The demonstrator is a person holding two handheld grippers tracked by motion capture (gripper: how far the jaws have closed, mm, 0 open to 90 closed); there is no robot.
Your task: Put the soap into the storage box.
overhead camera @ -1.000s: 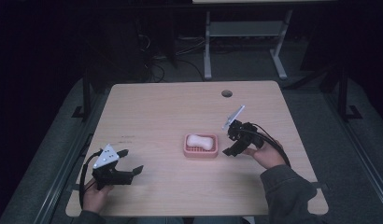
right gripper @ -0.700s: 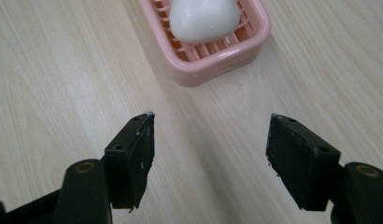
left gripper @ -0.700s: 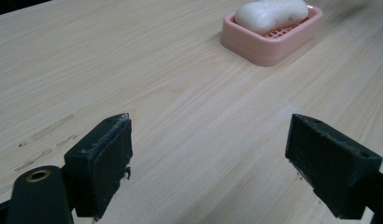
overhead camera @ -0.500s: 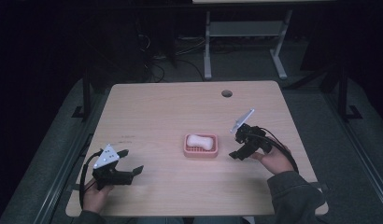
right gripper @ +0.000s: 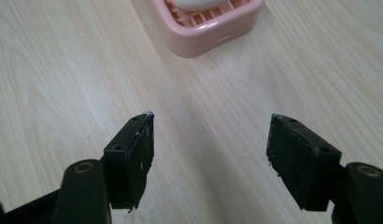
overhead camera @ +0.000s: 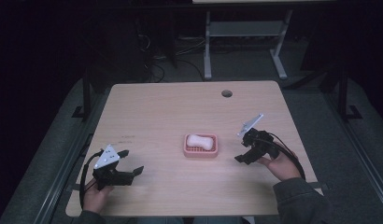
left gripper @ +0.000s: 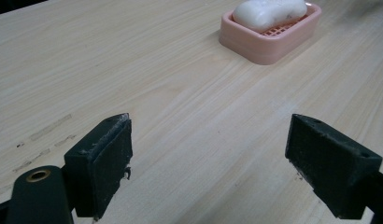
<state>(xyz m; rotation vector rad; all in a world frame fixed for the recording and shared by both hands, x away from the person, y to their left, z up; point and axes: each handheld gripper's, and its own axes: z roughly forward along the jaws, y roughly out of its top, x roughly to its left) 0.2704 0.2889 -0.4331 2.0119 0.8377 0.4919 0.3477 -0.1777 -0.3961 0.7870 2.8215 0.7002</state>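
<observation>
A pink soap dish lies near the middle of the wooden table, with a white bar of soap in it. My right gripper is a short way to the right of the dish, open and holding nothing. In the right gripper view, the dish and the soap sit just beyond the open jaws. My left gripper rests open near the front left corner. The left gripper view shows the dish and soap far beyond its spread jaws.
A round cable hole sits near the table's far right. Bare wood surrounds the dish on all sides. Behind the table, white desk legs stand on a dark floor with cables.
My right gripper has drawn back from the dish, to the right and toward the person. The left gripper and the dish have stayed put.
</observation>
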